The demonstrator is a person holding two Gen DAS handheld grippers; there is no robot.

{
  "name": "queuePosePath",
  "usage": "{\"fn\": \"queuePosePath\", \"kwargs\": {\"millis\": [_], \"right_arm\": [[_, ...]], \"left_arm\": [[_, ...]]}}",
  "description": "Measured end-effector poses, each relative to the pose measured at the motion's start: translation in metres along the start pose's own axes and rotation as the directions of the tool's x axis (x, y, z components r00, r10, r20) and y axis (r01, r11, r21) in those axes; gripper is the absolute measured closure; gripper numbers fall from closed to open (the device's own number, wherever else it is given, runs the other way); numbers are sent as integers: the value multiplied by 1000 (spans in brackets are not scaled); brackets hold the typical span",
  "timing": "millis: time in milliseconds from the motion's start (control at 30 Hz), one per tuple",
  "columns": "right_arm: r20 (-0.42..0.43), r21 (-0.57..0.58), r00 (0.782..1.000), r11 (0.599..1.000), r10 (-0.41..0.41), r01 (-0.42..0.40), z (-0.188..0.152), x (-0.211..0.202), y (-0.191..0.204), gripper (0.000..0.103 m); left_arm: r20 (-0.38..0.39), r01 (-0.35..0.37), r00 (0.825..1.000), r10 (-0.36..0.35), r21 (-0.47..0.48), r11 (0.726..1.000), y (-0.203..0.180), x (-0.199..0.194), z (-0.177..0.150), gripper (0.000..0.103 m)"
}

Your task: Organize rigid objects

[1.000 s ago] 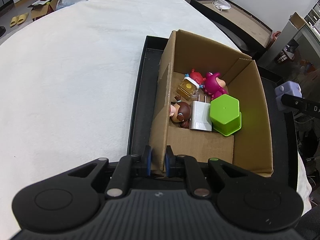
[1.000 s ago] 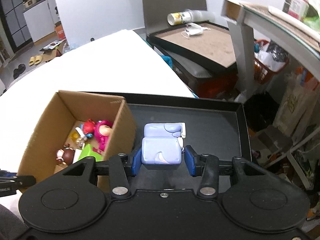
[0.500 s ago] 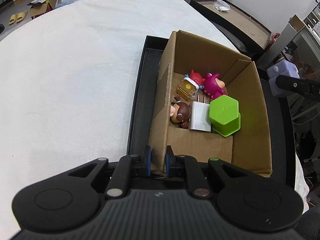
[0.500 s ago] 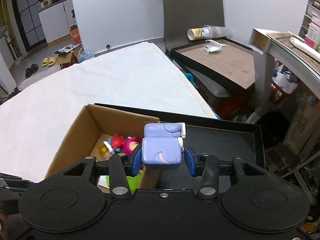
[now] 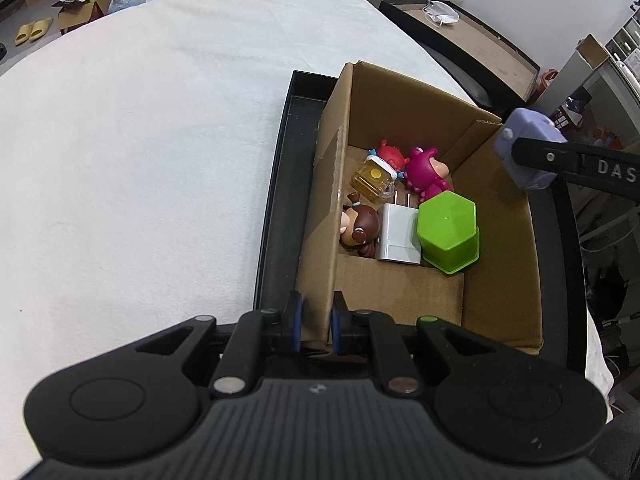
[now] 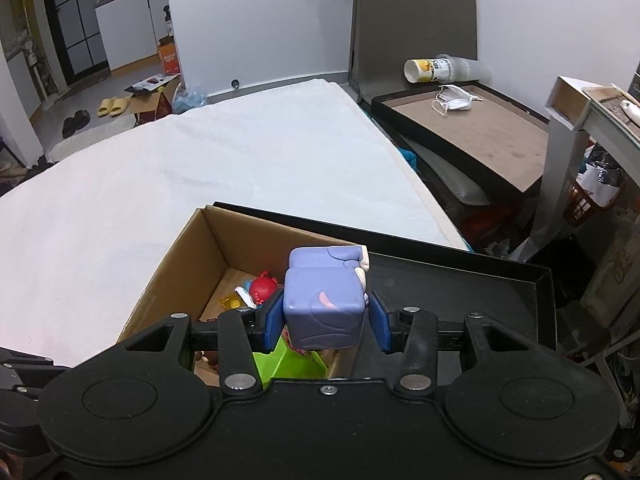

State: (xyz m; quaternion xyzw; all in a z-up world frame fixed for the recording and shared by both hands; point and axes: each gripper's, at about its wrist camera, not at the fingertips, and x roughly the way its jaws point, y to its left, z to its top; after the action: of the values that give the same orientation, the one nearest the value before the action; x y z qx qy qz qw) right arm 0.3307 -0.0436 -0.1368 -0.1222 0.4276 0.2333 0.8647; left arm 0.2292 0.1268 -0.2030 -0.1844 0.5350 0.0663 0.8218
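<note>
An open cardboard box point(image 5: 496, 240) stands in a black tray point(image 5: 276, 200). Inside lie a green hexagonal cup point(image 5: 448, 228), a white charger point(image 5: 400, 236), a brown-haired figurine point(image 5: 360, 224), an amber toy point(image 5: 372, 178), a red toy point(image 5: 390, 154) and a magenta toy point(image 5: 424, 172). My left gripper point(image 5: 316, 326) is shut on the box's near left wall. My right gripper point(image 6: 325, 322) is shut on a lilac blocky toy point(image 6: 324, 300) and holds it above the box's right wall; it also shows in the left wrist view point(image 5: 524, 144).
The tray sits on a white cloth-covered table point(image 5: 140, 140), near its right edge. Beyond the table stand a low black-framed board point(image 6: 472, 128) with a face mask point(image 6: 454, 98) and a tipped cup point(image 6: 428, 68), and a cluttered shelf point(image 6: 588, 120) at right.
My right gripper has carried the lilac toy up and leftward from over the tray floor to above the box's right wall. The left gripper and box have stayed put.
</note>
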Motion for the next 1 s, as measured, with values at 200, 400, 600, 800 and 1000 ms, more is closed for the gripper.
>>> {"fn": "queuePosePath", "kwargs": {"millis": [200, 400, 600, 800, 1000], "right_arm": [[-2, -3, 1000, 1000, -2, 2, 6, 7, 5, 60], [54, -32, 998, 999, -32, 34, 9, 0, 8, 55], [66, -6, 998, 1000, -24, 24, 7, -11, -2, 55], [48, 35, 998, 999, -29, 28, -2, -16, -13, 54], [44, 69, 999, 997, -32, 29, -9, -27, -21, 47]], "left_arm": [[-3, 5, 1000, -5, 0, 1000, 1, 0, 1, 90], [2, 9, 1000, -9, -2, 1000, 1, 0, 1, 89], [1, 4, 1000, -4, 1, 1000, 0, -1, 1, 89], [-10, -3, 1000, 3, -7, 1000, 0, -2, 2, 89], [11, -29, 1000, 29, 8, 1000, -6, -15, 4, 88]]}}
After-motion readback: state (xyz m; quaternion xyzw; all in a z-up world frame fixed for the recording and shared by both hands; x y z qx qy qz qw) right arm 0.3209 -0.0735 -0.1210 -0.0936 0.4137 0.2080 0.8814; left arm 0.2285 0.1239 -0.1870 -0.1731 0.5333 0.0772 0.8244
